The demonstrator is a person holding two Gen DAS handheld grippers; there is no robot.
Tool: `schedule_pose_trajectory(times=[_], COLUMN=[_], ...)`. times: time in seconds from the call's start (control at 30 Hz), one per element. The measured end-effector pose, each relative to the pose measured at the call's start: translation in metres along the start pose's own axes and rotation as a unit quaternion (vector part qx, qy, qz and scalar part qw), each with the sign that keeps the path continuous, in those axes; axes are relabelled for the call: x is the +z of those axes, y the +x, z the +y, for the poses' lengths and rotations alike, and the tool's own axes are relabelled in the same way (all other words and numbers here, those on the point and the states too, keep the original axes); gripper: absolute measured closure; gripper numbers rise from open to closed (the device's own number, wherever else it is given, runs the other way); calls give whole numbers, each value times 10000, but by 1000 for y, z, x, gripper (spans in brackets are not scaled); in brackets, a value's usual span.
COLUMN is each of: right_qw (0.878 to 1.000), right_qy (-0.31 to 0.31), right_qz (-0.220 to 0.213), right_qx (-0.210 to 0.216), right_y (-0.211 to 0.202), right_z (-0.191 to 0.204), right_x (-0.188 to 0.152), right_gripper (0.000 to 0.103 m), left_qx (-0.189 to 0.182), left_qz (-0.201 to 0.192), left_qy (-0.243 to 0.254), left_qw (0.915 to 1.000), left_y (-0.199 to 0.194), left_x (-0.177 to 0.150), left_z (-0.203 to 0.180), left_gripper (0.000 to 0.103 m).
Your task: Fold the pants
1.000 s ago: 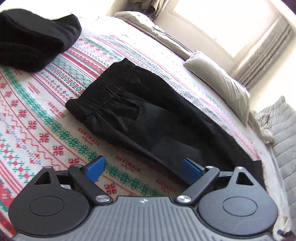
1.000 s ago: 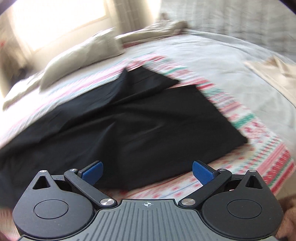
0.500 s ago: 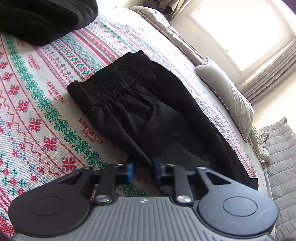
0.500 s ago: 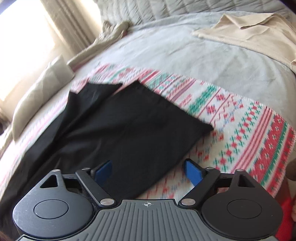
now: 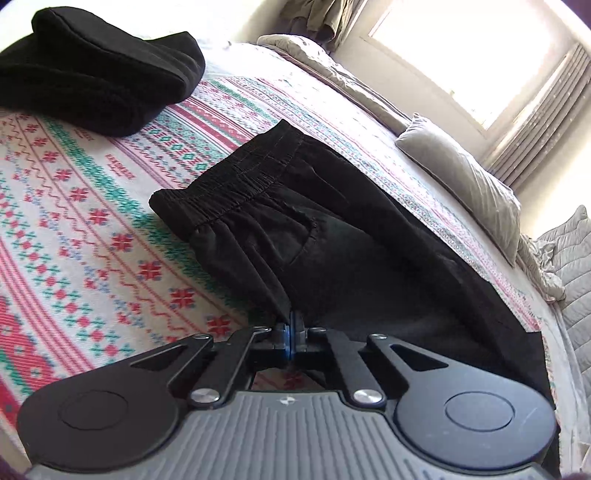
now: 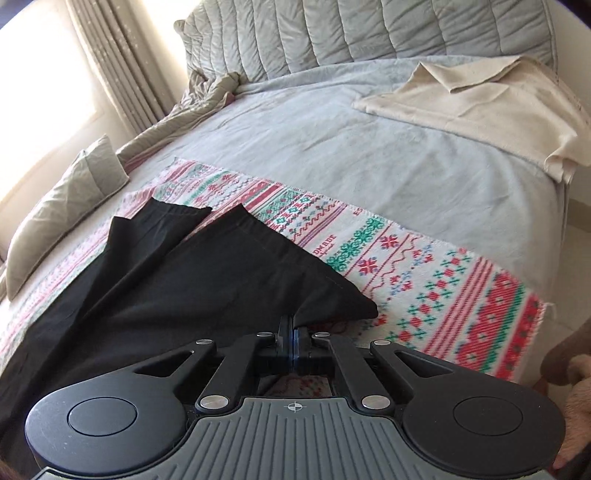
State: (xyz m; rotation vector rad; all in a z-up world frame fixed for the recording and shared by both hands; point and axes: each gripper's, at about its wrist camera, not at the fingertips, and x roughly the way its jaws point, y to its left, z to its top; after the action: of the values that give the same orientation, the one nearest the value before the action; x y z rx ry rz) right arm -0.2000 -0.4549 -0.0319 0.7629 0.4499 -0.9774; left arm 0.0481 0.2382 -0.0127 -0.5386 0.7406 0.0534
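Closed now on both sides, after standing wide open a second ago. Left gripper (image 5: 291, 334) pinched tight on the near edge of the black pants (image 5: 332, 236), below the gathered elastic waistband (image 5: 229, 192), blue pads pressed together with cloth between. Right gripper (image 6: 293, 341) likewise clamped on the near edge of a pant leg close to its hem corner, pants (image 6: 207, 280) fanning away to the far left. Pants spread flat across the patterned red, green and white blanket (image 5: 74, 229), waist end to the left, two leg ends slightly parted at the far right. Beyond, in the left view, a heap of dark clothing (image 5: 92, 77) at far left, well apart from the pants, and a grey pillow (image 5: 461, 181) near the bright window. In the right view, grey sheet (image 6: 351, 147) past the blanket's fringe, beige folded cloth (image 6: 480, 99) at far right, quilted grey headboard (image 6: 369, 33) behind.
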Motion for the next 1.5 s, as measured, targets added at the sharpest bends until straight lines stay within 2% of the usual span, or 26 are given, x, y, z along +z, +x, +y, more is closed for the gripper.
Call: schedule_pose_trajectory(times=[0.13,0.27,0.4,0.47,0.5,0.53,0.57,0.67,0.73,0.8,0.9,0.97,1.1,1.23,1.37,1.5], right_qw=[9995,9976,9926,9910,9903,9898,9901,9924,9939,9953,9961,9956,9934,9925,9926,9944], right_qy=[-289,-562,-999,-1111,-1108,-1090,-1045,-993,-968,-936,-867,-839,-856,-840,-598,-430], right_qz=[113,231,291,232,178,125,40,-164,-173,-90,-1,16,93,180,356,435], right_qx=[-108,-330,-623,-709,-824,-909,-935,-707,-498,-243,164,408,754,867,998,866], right_y=[-8,-9,-2,-5,-7,-11,-15,-27,-29,-26,-19,-13,6,33,66,103], right_z=[0,2,9,12,13,12,11,15,22,31,46,56,72,82,86,92], right_x=[-8,-14,-20,-20,-19,-17,-15,-6,4,14,29,39,56,73,93,110], right_gripper=[103,103,102,78,68,45,33,33,33,33,32,27,25,24,24,24], left_qx=[171,360,521,716,807,874,889,819,620,409,-6,-273,-505,-730,-1080,-1323], left_qz=[-8,282,359,249,167,66,-56,-254,-326,-358,-345,-280,-155,-91,131,258], left_qy=[174,428,654,906,1059,1207,1352,1733,1916,2107,2391,2525,3045,3462,3925,4311], left_qw=[9997,9980,9958,9930,9910,9888,9868,9811,9790,9760,9704,9668,9510,9353,9133,8922], left_y=[-14,-13,-18,-25,-29,-35,-42,-61,-71,-76,-75,-68,-48,-18,17,62], left_x=[-5,-17,-18,-20,-21,-24,-26,-31,-31,-28,-26,-24,-22,-20,-26,-33], left_z=[10,17,12,1,-5,-12,-17,-38,-55,-76,-113,-142,-206,-268,-338,-402], left_gripper=[92,91,84,64,41,26,23,14,5,0,0,0,0,0,0,0])
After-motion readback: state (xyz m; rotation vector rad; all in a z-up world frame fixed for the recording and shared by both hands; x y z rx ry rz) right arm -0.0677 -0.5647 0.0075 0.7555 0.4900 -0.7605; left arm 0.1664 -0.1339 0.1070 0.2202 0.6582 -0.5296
